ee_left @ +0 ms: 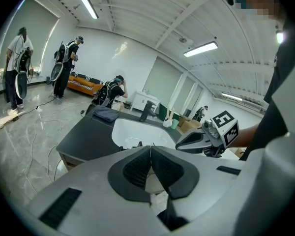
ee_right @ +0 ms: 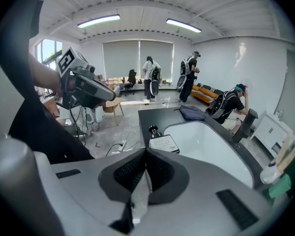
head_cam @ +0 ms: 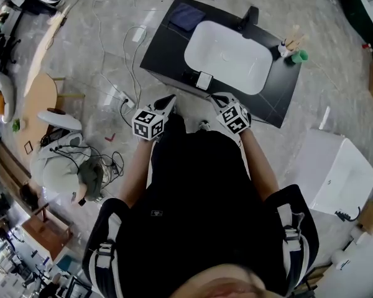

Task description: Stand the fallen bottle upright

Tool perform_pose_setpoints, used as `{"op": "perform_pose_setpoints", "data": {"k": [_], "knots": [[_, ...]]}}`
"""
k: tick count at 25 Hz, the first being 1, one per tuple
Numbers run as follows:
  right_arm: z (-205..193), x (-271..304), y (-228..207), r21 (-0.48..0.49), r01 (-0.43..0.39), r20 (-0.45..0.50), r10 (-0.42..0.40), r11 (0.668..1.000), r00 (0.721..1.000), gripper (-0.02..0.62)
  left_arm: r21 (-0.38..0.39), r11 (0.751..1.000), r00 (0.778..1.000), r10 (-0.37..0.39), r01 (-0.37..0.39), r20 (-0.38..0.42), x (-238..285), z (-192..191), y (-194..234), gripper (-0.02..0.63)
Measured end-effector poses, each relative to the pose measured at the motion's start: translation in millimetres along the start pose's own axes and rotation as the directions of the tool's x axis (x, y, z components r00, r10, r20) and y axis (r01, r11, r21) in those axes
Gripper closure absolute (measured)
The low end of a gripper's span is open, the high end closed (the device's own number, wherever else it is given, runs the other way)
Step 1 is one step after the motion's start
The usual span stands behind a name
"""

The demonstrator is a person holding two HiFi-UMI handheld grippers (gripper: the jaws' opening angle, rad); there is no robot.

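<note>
Overall: a person in a black top stands at a black counter (head_cam: 161,51) with a white basin (head_cam: 227,58) sunk into it, and holds a gripper in each hand.
Bottle: the bottle (ee_right: 162,142) lies on its side on the counter's near strip, just beside the basin's rim. Its pale label faces up (the print is too small to read), and its dark cap is at the left end in the head view.
Left gripper: the left gripper (ee_left: 151,156) has its jaws pressed together with nothing between them. In the head view it is held in the air just short of the counter's near edge, apart from the bottle.
Right gripper: the right gripper (ee_right: 146,161) also has its jaws closed together and empty. It tilts down toward the counter, and the bottle shows just beyond its tips in its own view, untouched.
Between the two: the grippers sit side by side in front of the person's chest, near each other but not touching, with the bottle ahead of the gap between them.
Far side of the counter: a dark faucet (head_cam: 251,16) stands behind the basin, a folded dark cloth (head_cam: 186,16) lies at the left corner, and a small cup (head_cam: 286,47) holding upright sticks stands at the right beside something green (head_cam: 300,56).
Floor: cables and a white power strip (head_cam: 121,97) lie to the left of the counter.
Background: several people stand or crouch farther off in the room.
</note>
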State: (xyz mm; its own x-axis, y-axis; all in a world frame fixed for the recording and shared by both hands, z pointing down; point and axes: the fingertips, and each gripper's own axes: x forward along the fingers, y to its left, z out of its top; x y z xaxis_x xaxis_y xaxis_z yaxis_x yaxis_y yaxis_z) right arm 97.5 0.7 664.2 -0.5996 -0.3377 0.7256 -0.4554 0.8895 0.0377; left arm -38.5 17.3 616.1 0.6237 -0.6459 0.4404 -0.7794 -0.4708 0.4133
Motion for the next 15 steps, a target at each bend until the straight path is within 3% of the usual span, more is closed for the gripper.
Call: {"op": "perform_pose_setpoints", "data": {"k": [15], "knots": [[49,48,-2,0.019,0.034,-0.022,-0.034,0.999,0.999,0.535,0.03,0.998,0.998,-0.053,0.053,-0.017,-4,37,66,0.591]]}}
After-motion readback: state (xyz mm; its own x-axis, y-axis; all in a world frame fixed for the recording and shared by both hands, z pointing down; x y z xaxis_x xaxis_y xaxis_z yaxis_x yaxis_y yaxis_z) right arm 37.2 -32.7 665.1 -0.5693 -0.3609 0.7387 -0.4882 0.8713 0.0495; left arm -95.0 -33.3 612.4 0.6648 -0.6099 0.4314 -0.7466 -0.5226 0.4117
